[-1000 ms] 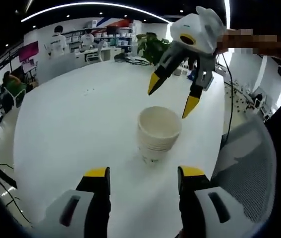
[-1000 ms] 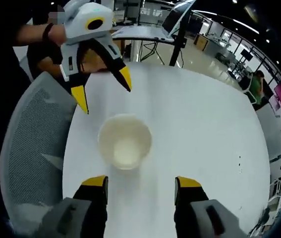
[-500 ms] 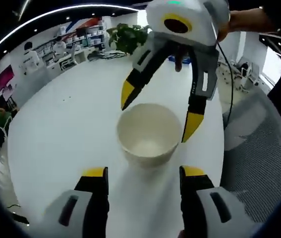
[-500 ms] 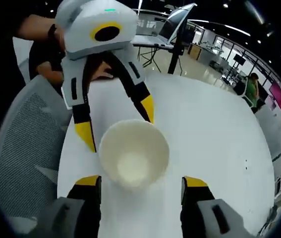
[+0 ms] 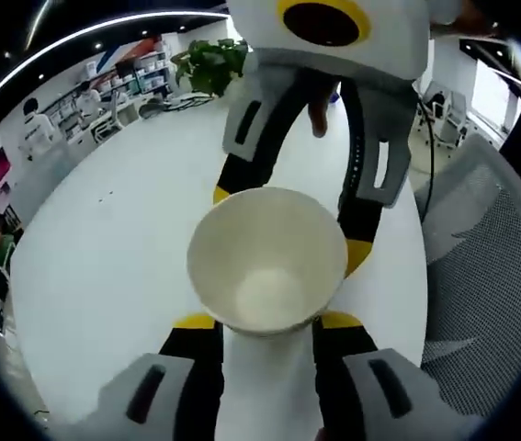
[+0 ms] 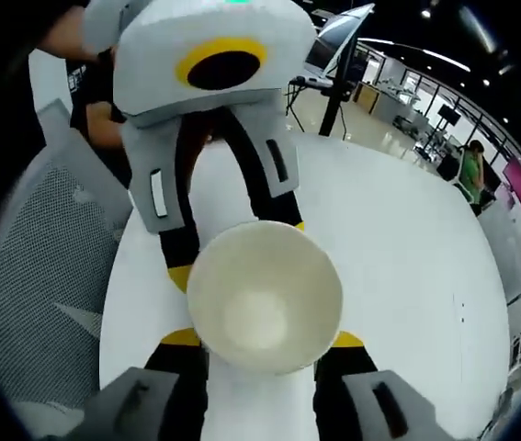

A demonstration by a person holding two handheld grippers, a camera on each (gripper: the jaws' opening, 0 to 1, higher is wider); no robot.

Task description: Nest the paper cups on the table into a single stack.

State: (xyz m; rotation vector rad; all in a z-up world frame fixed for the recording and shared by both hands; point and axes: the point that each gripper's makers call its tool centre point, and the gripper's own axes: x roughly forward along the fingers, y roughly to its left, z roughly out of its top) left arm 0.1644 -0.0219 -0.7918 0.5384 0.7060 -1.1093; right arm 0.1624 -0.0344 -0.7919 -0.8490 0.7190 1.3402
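Left gripper view: the left tool [image 5: 258, 322], grey body with yellow-tipped black jaws, has its jaws set narrowly against either side of the white paper cup stack [image 5: 267, 262], apparently in contact with the wall just below the rim, though the rim hides the contact points. The cup stack stands open-mouthed near the counter edge closest to the grey mesh chair [image 5: 481, 276]. Beyond the cup stack, the right tool [image 5: 288, 225] straddles it from the far side, its yellow tips just beside the rim.

Right gripper view: the right tool [image 6: 262, 338] likewise sits narrow, its jaws flanking the white paper cup stack [image 6: 265, 296]. The left tool [image 6: 235, 248] reaches in from the far side. The round white counter [image 6: 407, 266] extends beyond. Office furniture and people stand in the far background.
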